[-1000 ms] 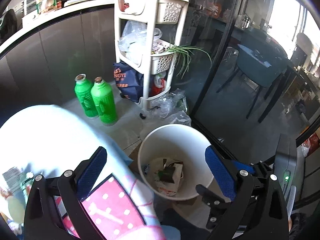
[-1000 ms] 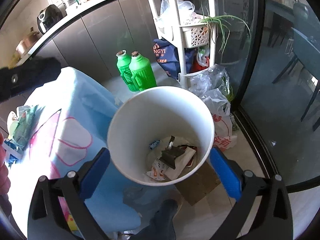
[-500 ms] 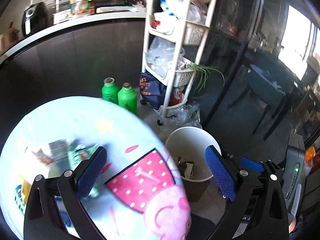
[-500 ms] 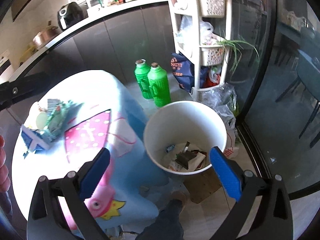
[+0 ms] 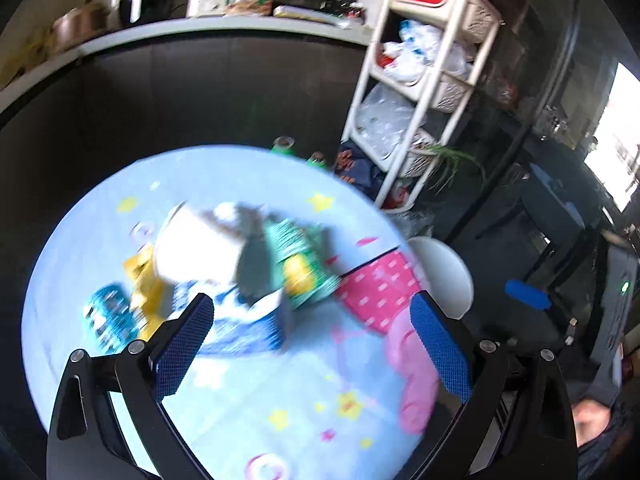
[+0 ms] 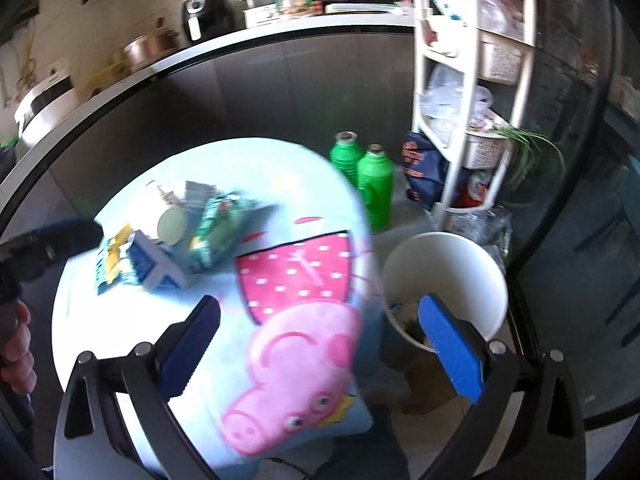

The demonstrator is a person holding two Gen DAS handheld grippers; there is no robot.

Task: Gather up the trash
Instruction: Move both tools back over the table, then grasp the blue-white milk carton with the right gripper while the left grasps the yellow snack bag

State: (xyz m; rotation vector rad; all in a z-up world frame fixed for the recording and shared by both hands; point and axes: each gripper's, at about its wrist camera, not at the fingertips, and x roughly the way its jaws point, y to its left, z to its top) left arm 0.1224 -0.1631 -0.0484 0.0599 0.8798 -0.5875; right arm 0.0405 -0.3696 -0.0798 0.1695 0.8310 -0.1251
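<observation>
A pile of trash lies on a round table with a light blue cartoon-pig cloth (image 5: 256,392): a tipped white paper cup (image 5: 192,248), a green wrapper (image 5: 300,256), a blue-and-white carton (image 5: 256,328), a yellow packet (image 5: 140,276) and a blue wrapper (image 5: 106,318). My left gripper (image 5: 312,346) is open and empty, just short of the carton. The pile also shows in the right wrist view (image 6: 172,236). My right gripper (image 6: 320,352) is open and empty above the table's right edge. The white trash bucket (image 6: 452,264) stands on the floor right of the table, with trash inside.
Two green bottles (image 6: 368,184) stand on the floor behind the table. A white shelf rack (image 6: 468,92) with bags stands by the dark glass wall. A counter (image 6: 240,36) with appliances runs along the back. The person's left hand (image 6: 16,344) shows at the edge.
Both grippers have swung left and up, away from the bucket and over the table. The trash pile has come into the left gripper's view. Both grippers stay open.
</observation>
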